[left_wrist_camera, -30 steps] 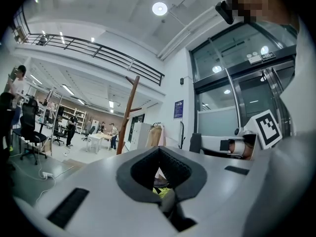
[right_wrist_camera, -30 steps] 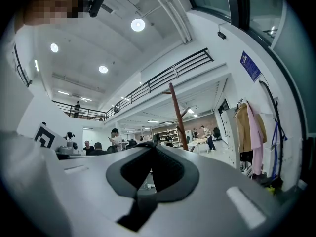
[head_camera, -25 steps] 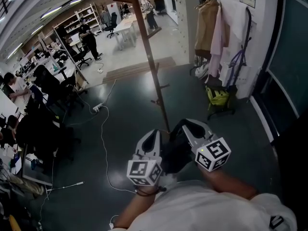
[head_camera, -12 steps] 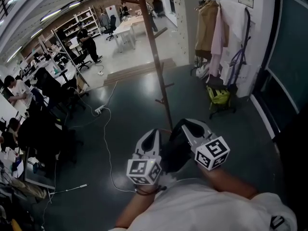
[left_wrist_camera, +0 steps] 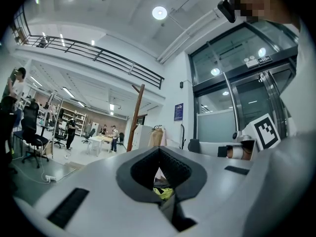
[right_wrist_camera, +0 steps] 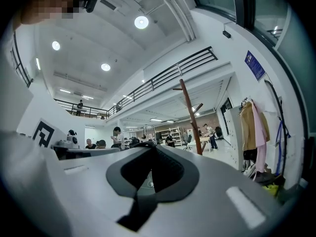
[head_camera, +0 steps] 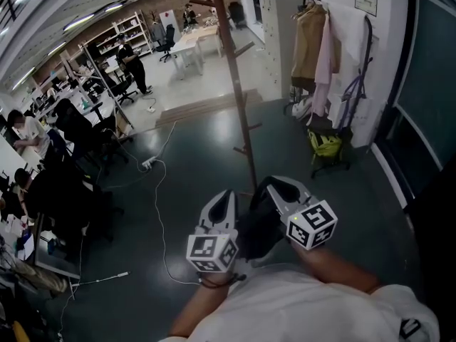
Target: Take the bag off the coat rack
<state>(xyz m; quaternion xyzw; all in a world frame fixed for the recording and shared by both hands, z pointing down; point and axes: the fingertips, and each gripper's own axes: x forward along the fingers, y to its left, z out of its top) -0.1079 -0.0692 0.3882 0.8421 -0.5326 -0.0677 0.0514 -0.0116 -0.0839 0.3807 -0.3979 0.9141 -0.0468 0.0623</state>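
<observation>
A tall wooden coat rack (head_camera: 235, 84) stands on the dark floor ahead of me, and its short pegs look bare in the head view. It also shows as a brown pole, the coat rack (left_wrist_camera: 135, 117) in the left gripper view and the coat rack (right_wrist_camera: 190, 115) in the right gripper view. My left gripper (head_camera: 226, 198) and right gripper (head_camera: 276, 185) hang side by side near the rack's foot, close to my body. Both are shut on nothing, as seen on the left gripper (left_wrist_camera: 159, 149) and the right gripper (right_wrist_camera: 153, 144). A dark shape sits between them; I cannot tell what it is.
On the right wall hang a tan coat (head_camera: 306, 34), a pink garment (head_camera: 330, 48) and a purple strap (head_camera: 354, 91). A yellow-green bag (head_camera: 322, 144) rests on a low cart below them. White cables (head_camera: 153, 191) trail across the floor. People, chairs and desks fill the left side.
The view has swung slightly, so the coat rack sits a little further right and more upright in the frame. Both grippers stay shut in nearly the same spot.
</observation>
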